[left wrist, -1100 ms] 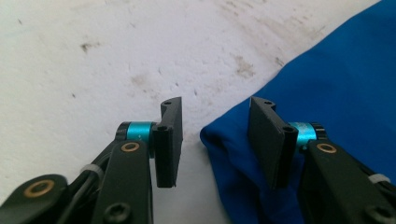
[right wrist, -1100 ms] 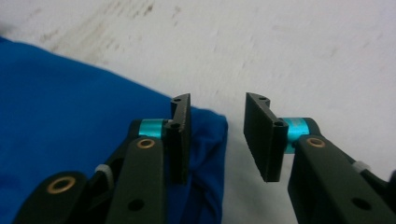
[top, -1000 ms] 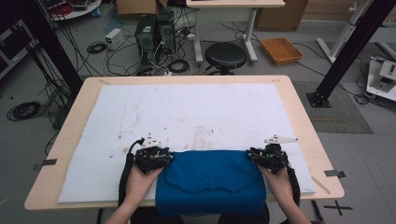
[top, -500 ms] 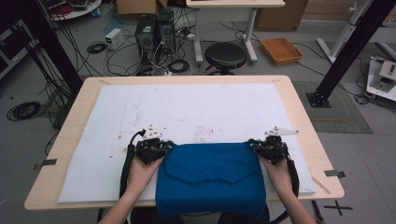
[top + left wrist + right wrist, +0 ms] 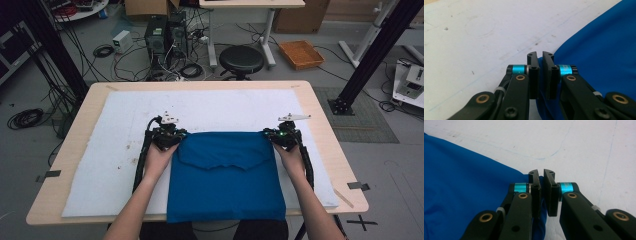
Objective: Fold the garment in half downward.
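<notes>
High view: the left gripper [image 5: 172, 138] and right gripper [image 5: 280, 137] are each pinching, nearly closed, a far corner of the blue folded cloth [image 5: 225, 175], spreading it flat across the white foam mat [image 5: 100, 150].

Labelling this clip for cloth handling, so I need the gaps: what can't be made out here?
- High view: the blue cloth's near edge hangs past the table edge.
- Both gripper views: the cloth corners are covered by the left claw and right claw.
- High view: the garment type is unclear, since it lies folded.
</notes>
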Tool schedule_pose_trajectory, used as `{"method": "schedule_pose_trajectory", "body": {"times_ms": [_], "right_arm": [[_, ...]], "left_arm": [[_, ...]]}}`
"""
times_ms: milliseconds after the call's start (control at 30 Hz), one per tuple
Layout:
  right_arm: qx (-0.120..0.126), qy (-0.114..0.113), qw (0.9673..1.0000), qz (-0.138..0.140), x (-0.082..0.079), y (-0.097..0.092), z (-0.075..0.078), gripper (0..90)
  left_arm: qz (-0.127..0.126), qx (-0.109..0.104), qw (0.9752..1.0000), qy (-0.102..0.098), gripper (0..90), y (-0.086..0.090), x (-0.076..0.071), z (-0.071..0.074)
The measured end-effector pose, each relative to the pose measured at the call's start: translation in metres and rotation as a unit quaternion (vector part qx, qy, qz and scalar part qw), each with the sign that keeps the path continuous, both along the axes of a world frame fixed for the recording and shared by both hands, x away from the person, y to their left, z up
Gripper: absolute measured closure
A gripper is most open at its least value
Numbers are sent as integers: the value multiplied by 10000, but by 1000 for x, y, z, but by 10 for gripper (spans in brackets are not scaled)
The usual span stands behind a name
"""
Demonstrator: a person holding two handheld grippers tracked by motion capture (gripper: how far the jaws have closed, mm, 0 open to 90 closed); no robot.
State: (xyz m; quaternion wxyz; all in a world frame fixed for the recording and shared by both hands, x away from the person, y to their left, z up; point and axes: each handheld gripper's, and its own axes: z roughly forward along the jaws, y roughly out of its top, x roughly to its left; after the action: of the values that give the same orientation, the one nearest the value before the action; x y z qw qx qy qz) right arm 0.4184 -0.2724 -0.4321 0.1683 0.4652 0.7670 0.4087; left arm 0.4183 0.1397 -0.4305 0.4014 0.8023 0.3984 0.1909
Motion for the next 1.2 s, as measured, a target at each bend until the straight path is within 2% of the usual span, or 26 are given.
{"method": "schedule_pose_trajectory", "body": {"times_ms": [100,167,300,367,433,500,567,667,767,800,833,867,900,933,1000,1033,1067,1100,1200], "right_arm": [[-31,18,10000,-3,7,1,-3,853],[-71,26,10000,-21,10,2,-4,853],[-133,25,9999,-2,13,5,-4,849],[-181,-14,9998,1,14,6,-4,841],[-264,-24,9996,-22,13,7,-3,801],[-273,-71,9996,-77,10,6,0,753],[-288,-141,9994,-160,7,6,4,665],[-181,-216,9994,-193,-2,2,13,590],[-65,-306,9994,-166,-16,-1,20,557],[-47,-332,9993,-154,-22,-2,22,552],[-47,-332,9993,-154,-22,-2,22,552],[13,-320,9993,-167,-33,-3,22,550],[31,-279,9995,-158,-39,-3,21,550],[41,-289,9995,-146,-45,-3,20,551],[56,-221,9996,-156,-55,-3,17,559],[80,-218,9996,-154,-60,-3,15,563],[96,-183,9997,-158,-63,-3,13,563],[133,-142,9996,-182,-66,-3,11,563],[226,-167,9994,-201,-73,-4,5,562]], "left_arm": [[66,16,10000,43,841,-1,7,-1],[88,20,10000,-21,841,-1,10,-3],[151,62,9998,93,838,-1,12,-7],[185,33,9998,58,830,-1,11,-6],[262,80,9996,-53,781,-1,8,-2],[326,125,9992,-176,711,0,5,4],[382,59,9989,-259,628,4,0,10],[407,-73,9986,-325,551,10,-13,20],[444,-302,9975,-467,536,17,-33,23],[435,-319,9975,-463,533,19,-40,23],[435,-319,9975,-463,526,19,-40,23],[428,-335,9976,-432,524,20,-46,22],[414,-434,9976,-337,514,23,-58,17],[414,-465,9977,-272,487,23,-62,14],[406,-547,9976,-105,460,24,-68,7],[406,-547,9976,-105,459,24,-68,7],[373,-705,9968,93,456,25,-70,1],[351,-708,9967,172,449,25,-71,0],[339,-579,9975,225,449,23,-71,-4]]}}
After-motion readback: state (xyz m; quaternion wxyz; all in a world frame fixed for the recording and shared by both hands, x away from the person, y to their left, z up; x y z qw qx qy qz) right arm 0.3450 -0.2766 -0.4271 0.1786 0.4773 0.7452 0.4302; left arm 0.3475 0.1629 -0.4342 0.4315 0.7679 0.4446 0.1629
